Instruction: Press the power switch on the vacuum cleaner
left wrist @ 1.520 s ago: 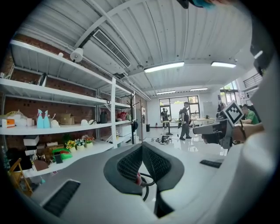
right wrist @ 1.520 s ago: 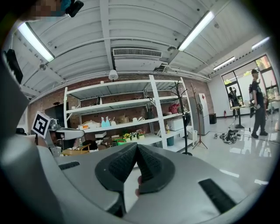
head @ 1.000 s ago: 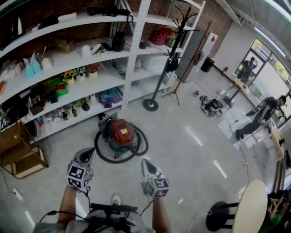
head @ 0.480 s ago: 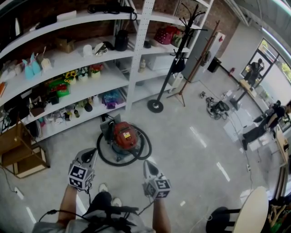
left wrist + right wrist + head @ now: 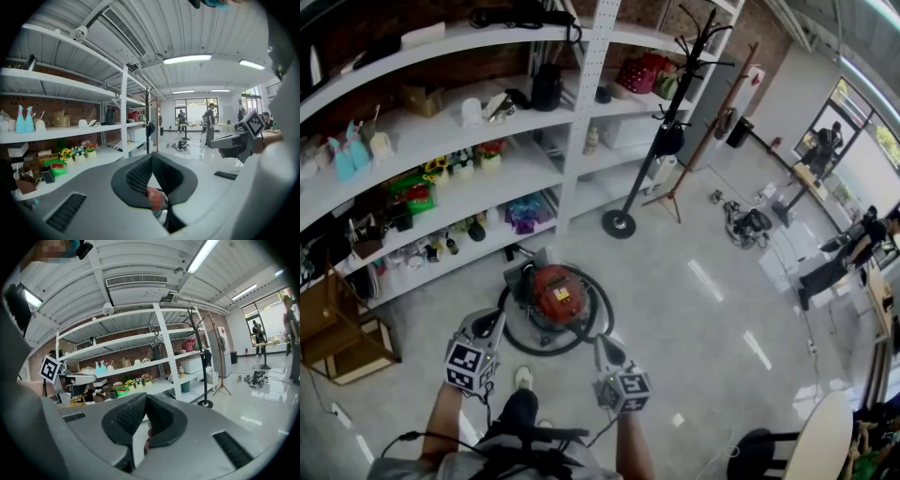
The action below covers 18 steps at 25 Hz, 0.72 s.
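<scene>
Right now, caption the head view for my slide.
Left gripper and right gripper, both shut, hover just short of the red vacuum, ringed by its hose, before the shelves.

We hold our left gripper (image 5: 491, 323) and right gripper (image 5: 604, 345) side by side, pointing forward, jaws together on nothing.

No legible text or signs

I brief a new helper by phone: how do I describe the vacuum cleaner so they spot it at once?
Find the white shelving along the brick wall. On the floor before its lowest shelf sits the vacuum cleaner: the only red, rounded thing there, ringed by a black hose.
</scene>
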### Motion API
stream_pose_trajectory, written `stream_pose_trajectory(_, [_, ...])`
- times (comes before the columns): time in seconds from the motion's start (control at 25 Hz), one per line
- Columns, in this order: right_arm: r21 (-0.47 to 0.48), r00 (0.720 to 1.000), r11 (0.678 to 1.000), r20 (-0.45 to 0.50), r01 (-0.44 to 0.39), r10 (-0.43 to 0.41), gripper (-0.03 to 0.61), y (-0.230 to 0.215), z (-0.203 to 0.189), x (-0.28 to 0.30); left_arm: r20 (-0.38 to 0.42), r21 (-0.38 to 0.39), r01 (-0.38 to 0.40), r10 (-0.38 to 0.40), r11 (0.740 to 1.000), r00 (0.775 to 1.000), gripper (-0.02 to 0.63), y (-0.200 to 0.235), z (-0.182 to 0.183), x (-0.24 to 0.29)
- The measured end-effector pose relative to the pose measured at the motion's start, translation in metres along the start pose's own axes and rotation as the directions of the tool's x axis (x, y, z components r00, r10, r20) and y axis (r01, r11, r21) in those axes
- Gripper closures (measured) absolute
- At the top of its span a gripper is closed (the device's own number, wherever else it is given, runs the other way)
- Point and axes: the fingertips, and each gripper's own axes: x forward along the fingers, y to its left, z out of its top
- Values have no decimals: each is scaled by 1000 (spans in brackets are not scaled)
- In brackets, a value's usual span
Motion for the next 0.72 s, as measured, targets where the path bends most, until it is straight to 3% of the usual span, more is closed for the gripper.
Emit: stream_pose_trajectory(0.72, [-36,998,997,-25,61,-62,566,-5,42,153,-7,-10,52,-52,999,999,606,122,21,105])
